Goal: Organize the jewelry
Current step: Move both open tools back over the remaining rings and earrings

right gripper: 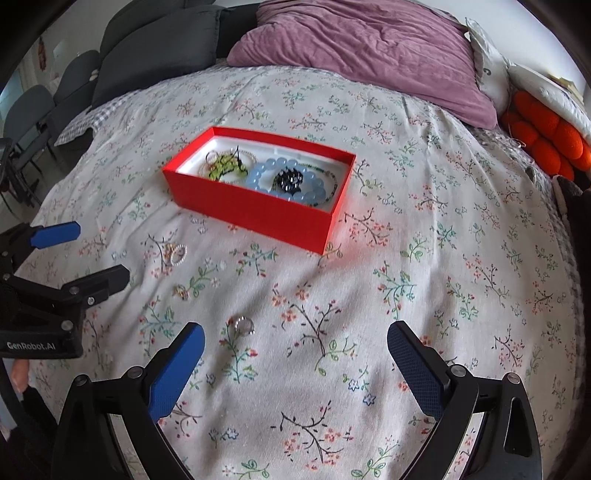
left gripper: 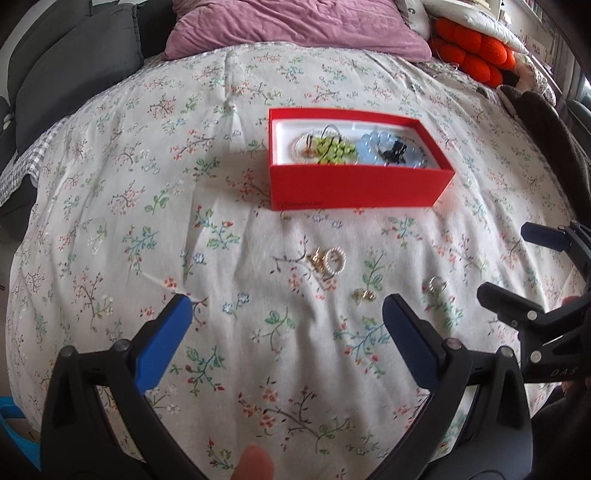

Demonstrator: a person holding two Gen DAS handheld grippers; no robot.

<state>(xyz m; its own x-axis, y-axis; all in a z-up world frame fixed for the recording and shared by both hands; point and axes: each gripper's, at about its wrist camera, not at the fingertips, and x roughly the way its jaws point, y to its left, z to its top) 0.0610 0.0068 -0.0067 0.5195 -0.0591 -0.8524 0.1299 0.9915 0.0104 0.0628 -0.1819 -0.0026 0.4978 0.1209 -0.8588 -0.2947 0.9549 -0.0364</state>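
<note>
A red box [left gripper: 354, 184] [right gripper: 258, 214] sits on the floral bedspread and holds a blue bead bracelet [right gripper: 291, 181], a green bead piece [left gripper: 332, 149] and a black item [left gripper: 395, 152]. Loose on the bedspread lie a pearl ring with gold earrings [left gripper: 328, 260] [right gripper: 175, 253], a small gold piece [left gripper: 364, 294] [right gripper: 181, 291] and a silver ring [left gripper: 436, 283] [right gripper: 243, 325]. My left gripper [left gripper: 288, 306] is open and empty, just short of the gold pieces. My right gripper [right gripper: 295, 332] is open and empty, with the silver ring beside its left finger.
A purple pillow [left gripper: 295, 26] and grey cushions [left gripper: 74, 62] lie at the bed's head. An orange knotted cushion [left gripper: 476, 48] is at the back right. Grey chairs [right gripper: 33, 110] stand left of the bed.
</note>
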